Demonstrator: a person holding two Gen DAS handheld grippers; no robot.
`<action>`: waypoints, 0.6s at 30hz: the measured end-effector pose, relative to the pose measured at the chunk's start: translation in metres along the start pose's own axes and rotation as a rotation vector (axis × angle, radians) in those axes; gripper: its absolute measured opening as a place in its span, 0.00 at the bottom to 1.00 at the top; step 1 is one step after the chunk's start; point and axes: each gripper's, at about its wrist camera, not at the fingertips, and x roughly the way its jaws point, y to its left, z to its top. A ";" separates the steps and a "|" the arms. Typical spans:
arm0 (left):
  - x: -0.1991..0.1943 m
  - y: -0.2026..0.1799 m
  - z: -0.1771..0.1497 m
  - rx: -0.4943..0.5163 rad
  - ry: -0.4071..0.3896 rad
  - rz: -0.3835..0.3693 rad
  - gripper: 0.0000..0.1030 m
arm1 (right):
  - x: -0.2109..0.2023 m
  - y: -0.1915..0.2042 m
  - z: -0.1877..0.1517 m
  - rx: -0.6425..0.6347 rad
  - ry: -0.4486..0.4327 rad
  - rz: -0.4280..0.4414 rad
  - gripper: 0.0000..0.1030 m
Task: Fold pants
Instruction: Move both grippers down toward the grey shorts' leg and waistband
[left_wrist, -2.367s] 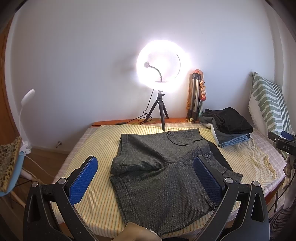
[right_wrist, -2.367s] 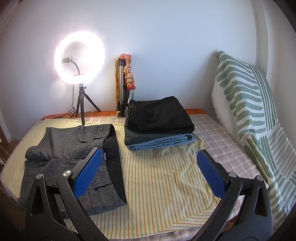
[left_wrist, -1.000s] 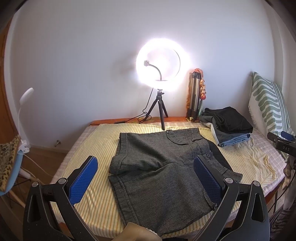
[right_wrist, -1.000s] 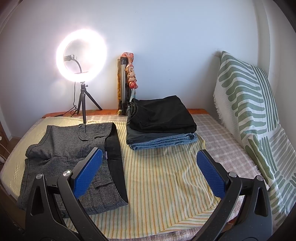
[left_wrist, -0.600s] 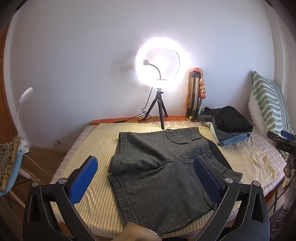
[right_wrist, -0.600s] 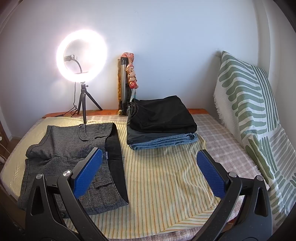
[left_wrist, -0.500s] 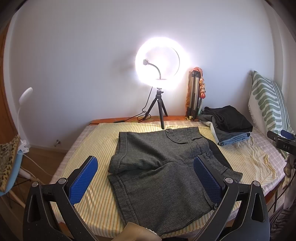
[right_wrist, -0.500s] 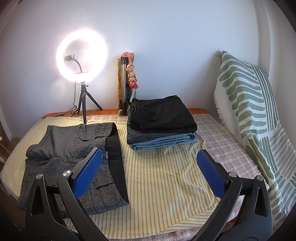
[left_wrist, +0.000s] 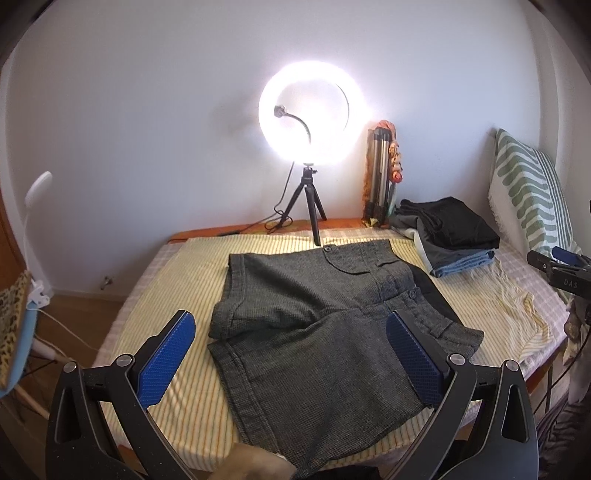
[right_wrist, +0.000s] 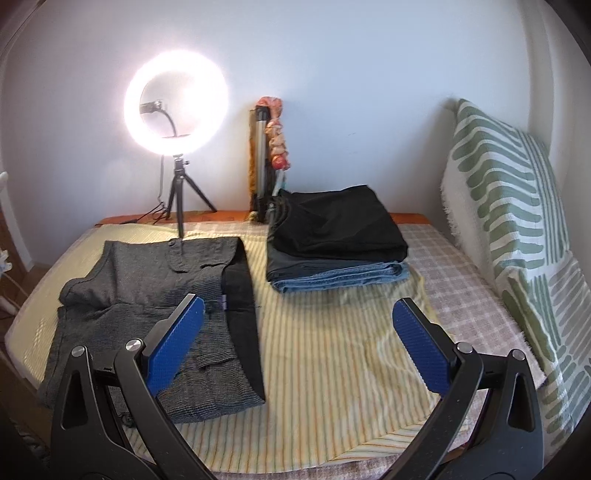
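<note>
The gray pants lie flat on the bed, so both legs are easy to reach. The left hand-held gripper and right hand-held gripper hang above, spread wide, holding nothing, ready to grab

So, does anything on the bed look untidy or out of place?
The grey shorts lie unevenly: the far leg's hem is bunched and rumpled, and the black lining shows along the waist. The folded stack looks neat.

The bed has a striped yellow sheet. Gray shorts lie on the sheet, left of the folded clothes pile.
</note>
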 end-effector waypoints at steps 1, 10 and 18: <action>0.002 0.001 -0.001 -0.002 0.008 -0.002 1.00 | 0.000 0.006 -0.002 -0.032 -0.002 0.018 1.00; 0.013 0.011 -0.006 -0.013 0.071 -0.016 0.99 | 0.005 0.028 -0.009 -0.151 0.011 0.121 1.00; 0.022 0.024 -0.015 0.018 0.126 -0.019 0.87 | 0.010 0.048 -0.024 -0.328 -0.009 0.227 0.93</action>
